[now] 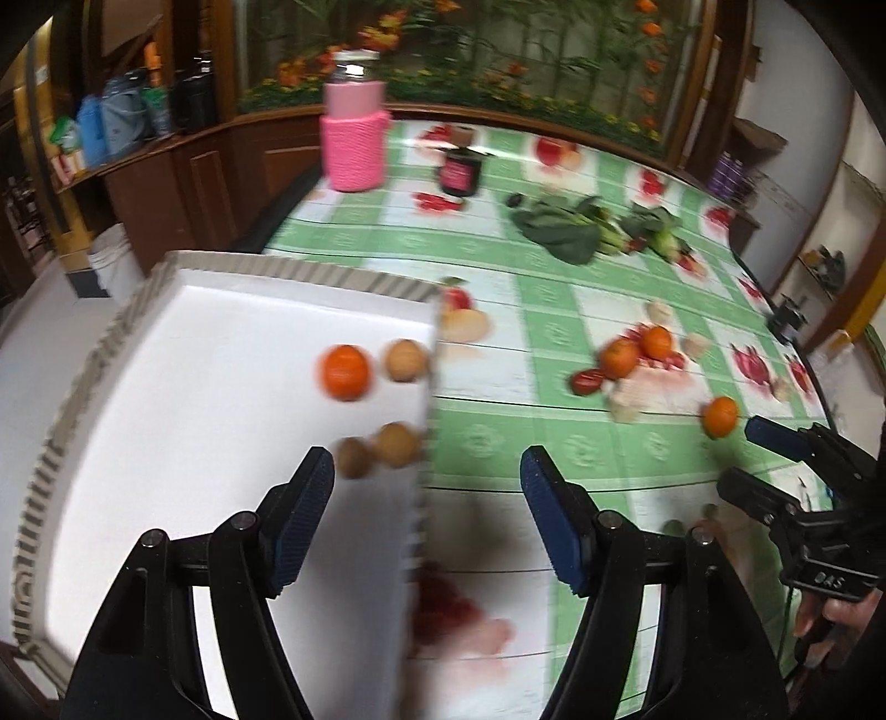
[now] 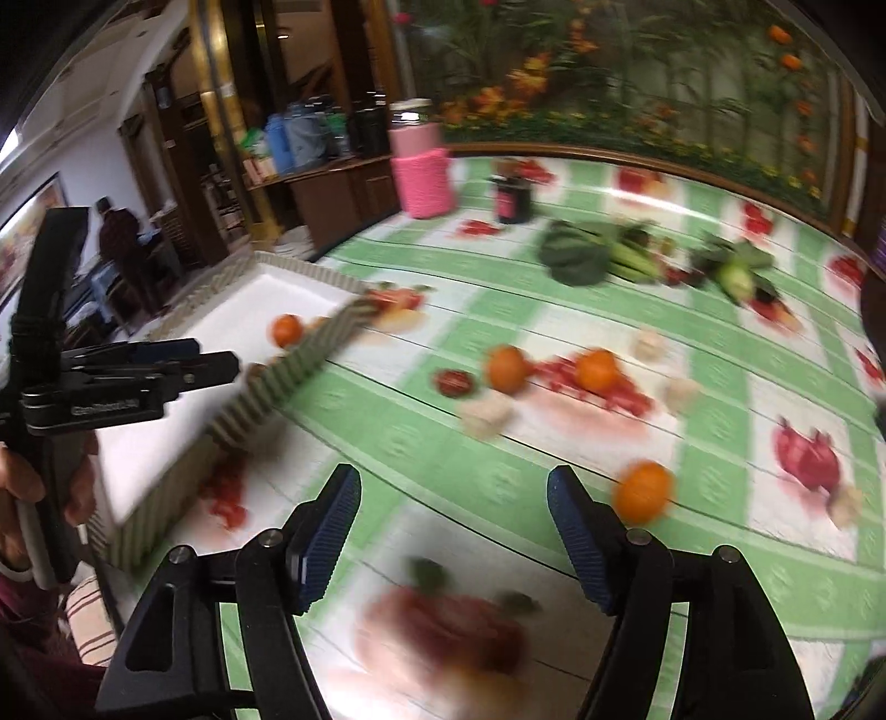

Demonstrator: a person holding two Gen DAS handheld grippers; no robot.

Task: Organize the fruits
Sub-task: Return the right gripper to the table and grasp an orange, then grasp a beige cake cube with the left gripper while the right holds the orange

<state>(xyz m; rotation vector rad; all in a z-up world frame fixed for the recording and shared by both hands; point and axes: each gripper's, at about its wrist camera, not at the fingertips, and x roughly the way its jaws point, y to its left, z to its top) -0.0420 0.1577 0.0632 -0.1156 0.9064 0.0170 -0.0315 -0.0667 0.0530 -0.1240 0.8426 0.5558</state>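
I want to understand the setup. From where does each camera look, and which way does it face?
Left wrist: sits on the left tool, looking down over the white tray; its own open fingers show, and the right tool at the right edge.
Right wrist: sits on the right tool, looking over the tablecloth; the left tool and hand show at left.
Shared: tray, oranges, pink bottle.

A home dining room. The counter (image 1: 554,332) wears a green-checked oilcloth printed with fruit. At twelve o'clock hangs a framed flower mural (image 1: 470,50). At ten o'clock a dark wooden sideboard (image 1: 183,171) carries bottles and household clutter, and a pink knit-sleeved flask (image 1: 354,133) stands at eleven. A seated person (image 2: 119,232) shows farther off at nine.
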